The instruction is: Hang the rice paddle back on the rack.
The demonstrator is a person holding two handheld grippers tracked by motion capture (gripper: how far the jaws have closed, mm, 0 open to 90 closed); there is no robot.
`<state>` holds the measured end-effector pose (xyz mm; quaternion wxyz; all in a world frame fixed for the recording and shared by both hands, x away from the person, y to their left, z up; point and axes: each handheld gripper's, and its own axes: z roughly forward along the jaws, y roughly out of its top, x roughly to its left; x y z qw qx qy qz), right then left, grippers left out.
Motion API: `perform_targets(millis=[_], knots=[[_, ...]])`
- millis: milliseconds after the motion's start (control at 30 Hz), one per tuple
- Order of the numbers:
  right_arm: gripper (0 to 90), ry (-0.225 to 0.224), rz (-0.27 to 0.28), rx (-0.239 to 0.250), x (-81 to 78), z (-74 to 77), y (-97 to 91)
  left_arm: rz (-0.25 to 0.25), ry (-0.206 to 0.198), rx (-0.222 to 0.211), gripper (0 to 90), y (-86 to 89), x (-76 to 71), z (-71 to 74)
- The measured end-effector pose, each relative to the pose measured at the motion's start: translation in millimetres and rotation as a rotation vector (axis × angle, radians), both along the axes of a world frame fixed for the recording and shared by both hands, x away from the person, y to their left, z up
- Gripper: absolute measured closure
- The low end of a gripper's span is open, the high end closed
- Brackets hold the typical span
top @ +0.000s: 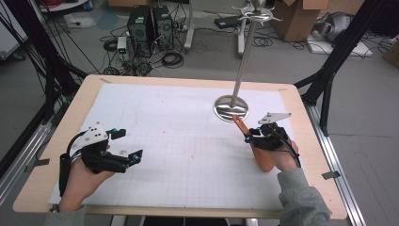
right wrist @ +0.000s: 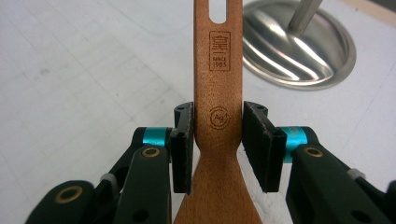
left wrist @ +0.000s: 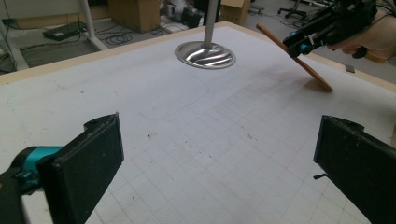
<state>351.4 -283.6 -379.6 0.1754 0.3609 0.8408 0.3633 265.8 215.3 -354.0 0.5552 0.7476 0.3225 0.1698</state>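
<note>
At centre right of the high view, the right gripper had its jaws clamped on the wooden spatula's narrow handle, sensible for something light, stiff and smooth; the left gripper's jaws stood wide.

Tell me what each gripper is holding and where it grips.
Right gripper clamps the wooden spatula by its handle, just above the blade. Left gripper is open, holding nothing.
</note>
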Motion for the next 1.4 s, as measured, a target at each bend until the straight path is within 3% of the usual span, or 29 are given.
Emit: perform_targets(millis=[233,300,433,900,1400], knots=[[64.4,-0.042,-0.006,0.029,-4.2,6.1,-3.5,0.020,0.000,-0.003,2.0,5.8,-2.9,0.1],[64.4,-0.056,-0.016,0.066,-5.5,9.3,-6.8,0.024,-0.001,-0.001,2.0,8.0,-3.9,0.3],[64.4,-0.090,-0.037,0.073,-6.3,11.4,-10.0,0.034,-0.002,0.000,2.0,10.8,-8.1,0.5],[64.4,-0.175,-0.094,0.215,-4.4,19.0,-23.9,0.065,0.000,0.003,2.0,21.0,-14.5,-1.2],[64.5,-0.204,-0.095,0.229,-7.2,30.1,-29.2,0.061,0.003,0.004,2.0,19.2,-14.1,-1.6]])
